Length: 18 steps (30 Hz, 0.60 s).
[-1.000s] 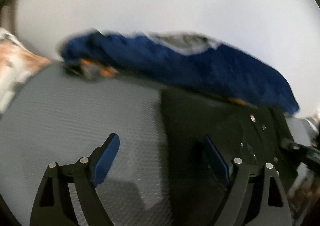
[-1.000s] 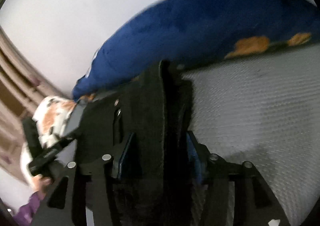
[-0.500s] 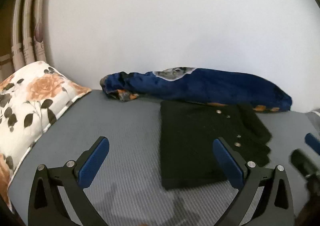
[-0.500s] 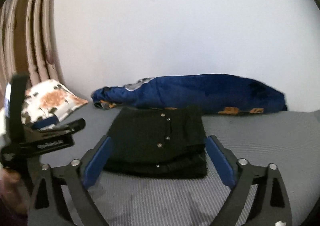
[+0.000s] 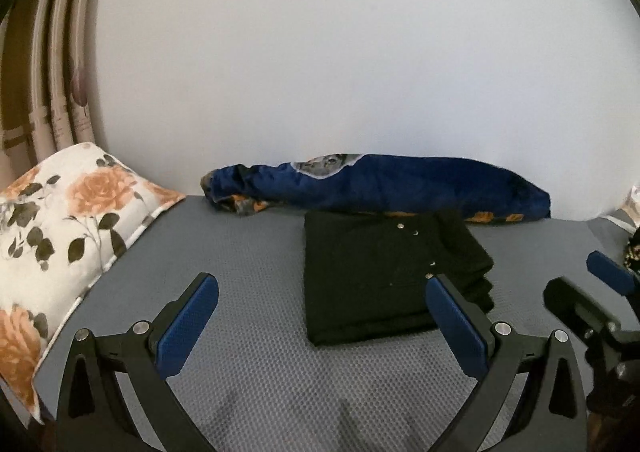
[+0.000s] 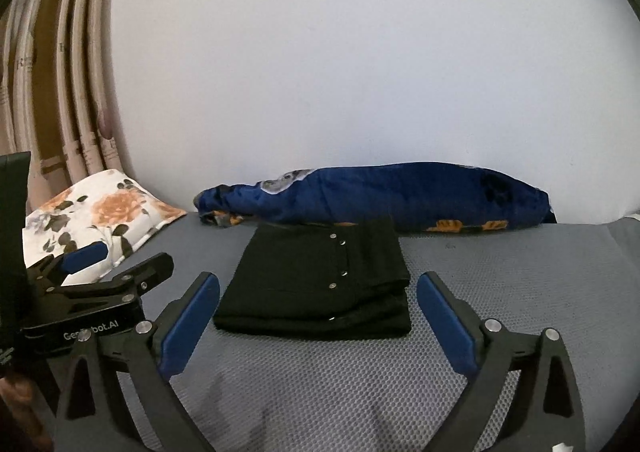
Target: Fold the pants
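Observation:
The black pants [image 5: 376,276] lie folded into a compact rectangle with metal studs on the grey mattress [image 5: 248,260]; they also show in the right wrist view [image 6: 320,284]. My left gripper [image 5: 322,312] is open and empty, held back from the pants. My right gripper [image 6: 318,314] is open and empty, also short of the pants. The right gripper shows at the right edge of the left wrist view [image 5: 600,292]; the left gripper shows at the left of the right wrist view [image 6: 92,276].
A rolled blue blanket [image 5: 384,187] lies along the white wall behind the pants, also in the right wrist view [image 6: 384,195]. A floral pillow [image 5: 68,219] sits at the left. Curtains [image 6: 60,71] hang at the far left.
One second ago my right gripper was shut on the pants. It let go, and both grippers have pulled back and risen; the pants now lie folded on the mattress.

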Tool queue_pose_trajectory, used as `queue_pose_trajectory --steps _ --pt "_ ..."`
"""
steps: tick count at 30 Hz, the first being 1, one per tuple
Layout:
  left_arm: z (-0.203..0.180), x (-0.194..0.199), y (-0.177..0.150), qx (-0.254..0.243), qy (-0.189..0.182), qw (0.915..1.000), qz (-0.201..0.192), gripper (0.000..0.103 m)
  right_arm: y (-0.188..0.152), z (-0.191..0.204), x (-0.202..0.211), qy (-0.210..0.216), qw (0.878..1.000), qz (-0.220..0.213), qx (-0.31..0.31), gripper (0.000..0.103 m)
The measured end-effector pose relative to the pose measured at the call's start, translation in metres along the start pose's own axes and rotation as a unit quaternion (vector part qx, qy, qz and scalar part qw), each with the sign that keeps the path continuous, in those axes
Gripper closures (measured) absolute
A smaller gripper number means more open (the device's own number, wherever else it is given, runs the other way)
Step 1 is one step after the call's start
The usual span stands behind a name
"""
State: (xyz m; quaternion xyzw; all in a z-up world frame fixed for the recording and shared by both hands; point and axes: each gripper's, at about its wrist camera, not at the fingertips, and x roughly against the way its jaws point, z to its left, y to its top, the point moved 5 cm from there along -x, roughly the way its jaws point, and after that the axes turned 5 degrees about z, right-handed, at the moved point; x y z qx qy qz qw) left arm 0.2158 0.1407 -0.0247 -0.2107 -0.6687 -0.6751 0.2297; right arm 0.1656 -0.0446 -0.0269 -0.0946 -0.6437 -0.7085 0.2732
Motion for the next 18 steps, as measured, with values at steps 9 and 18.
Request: queue_pose_trajectory --steps 9,18 --pt "-0.001 0.019 -0.006 -0.002 0.016 0.9998 -0.015 0.0 -0.001 0.013 0.016 0.002 1.0 0.0 0.003 0.004" --pt "-0.004 0.041 -0.01 -0.002 0.015 0.9996 -0.023 0.0 -0.003 0.017 0.03 0.008 1.0 0.002 0.001 0.002"
